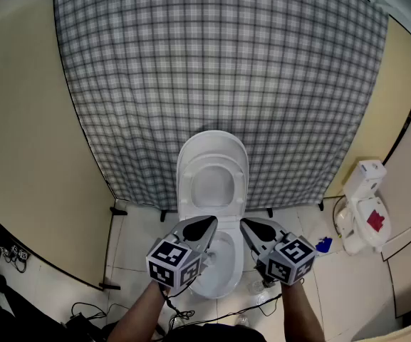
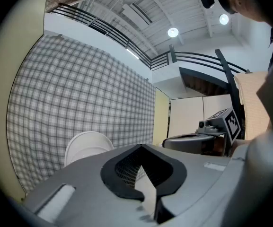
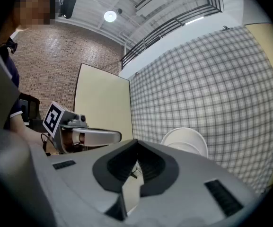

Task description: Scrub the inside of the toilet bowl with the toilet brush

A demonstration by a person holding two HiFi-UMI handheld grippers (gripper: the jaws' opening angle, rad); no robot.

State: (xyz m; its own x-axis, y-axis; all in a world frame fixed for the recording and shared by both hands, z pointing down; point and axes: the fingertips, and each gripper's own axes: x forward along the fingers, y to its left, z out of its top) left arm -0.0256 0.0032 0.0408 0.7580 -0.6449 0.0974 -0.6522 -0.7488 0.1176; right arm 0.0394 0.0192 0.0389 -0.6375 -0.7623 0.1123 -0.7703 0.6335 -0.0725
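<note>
Our left gripper [image 1: 209,224] and right gripper [image 1: 246,225] hover closed and empty over the toilet bowl [image 1: 226,281]. We see no brush; likely light and stiff, so we'd grip its upper handle.

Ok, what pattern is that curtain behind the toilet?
The curtain is a grey-and-white plaid check, clearest in the head view.

Left gripper [image 1: 210,221] and right gripper [image 1: 245,222] are grey; fingers [image 1: 193,231] black-padded; marker cubes [image 1: 173,262] black-and-white.

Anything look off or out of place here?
Nothing spilled or broken. Only oddities: left claw and right claw hover over the toilet shut and empty, and loose cables lie on the floor near its base.
</note>
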